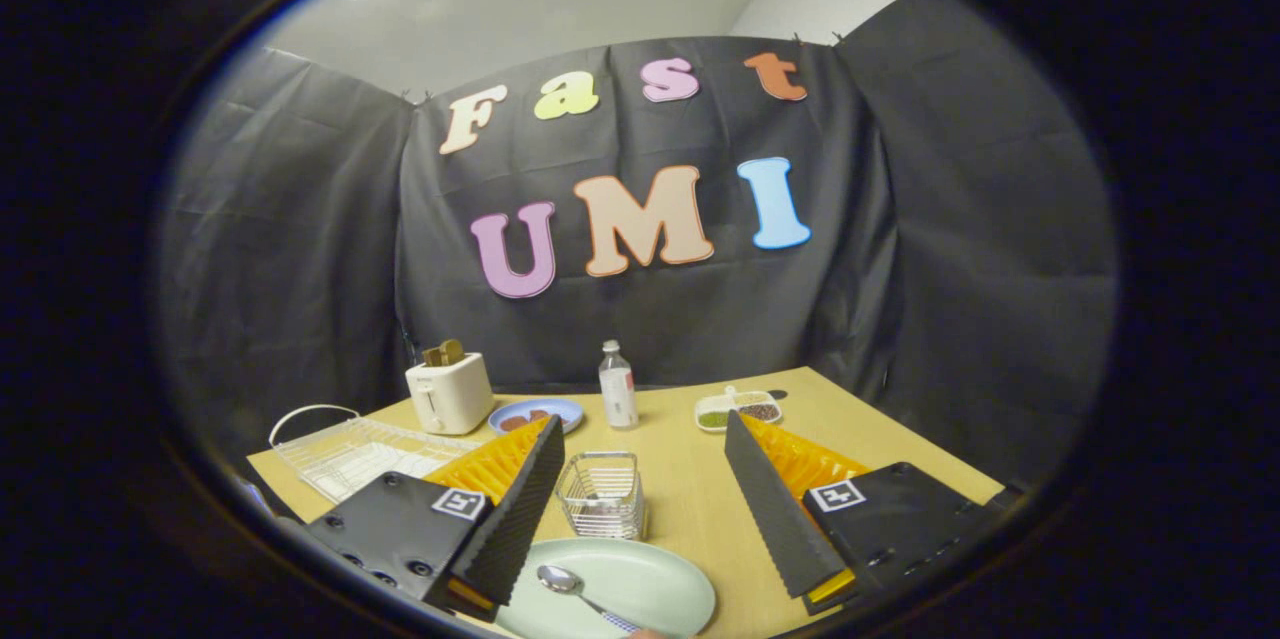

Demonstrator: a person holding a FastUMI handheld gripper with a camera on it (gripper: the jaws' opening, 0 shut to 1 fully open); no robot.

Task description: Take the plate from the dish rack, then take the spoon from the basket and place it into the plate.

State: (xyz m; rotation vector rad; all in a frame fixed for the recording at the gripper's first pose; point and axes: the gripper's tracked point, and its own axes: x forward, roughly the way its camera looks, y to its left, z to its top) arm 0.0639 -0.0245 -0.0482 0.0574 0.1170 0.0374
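Observation:
A pale green plate (640, 584) lies flat on the wooden table, close in between my two fingers. On its near left part rests a metal spoon (565, 582), bowl toward the left finger, handle running back under me. My gripper (640, 489) is open wide, with nothing between its fingers (520, 509). Just beyond the plate stands a small wire basket (602, 494). The white wire dish rack (350, 449) sits further left, beside the left finger.
At the back of the table (690, 479) stand a white toaster (449, 393), a blue plate (537, 414) with food, a small bottle (617, 386) and a divided white dish (739, 409) of beans. Black cloth walls close the booth behind and at both sides.

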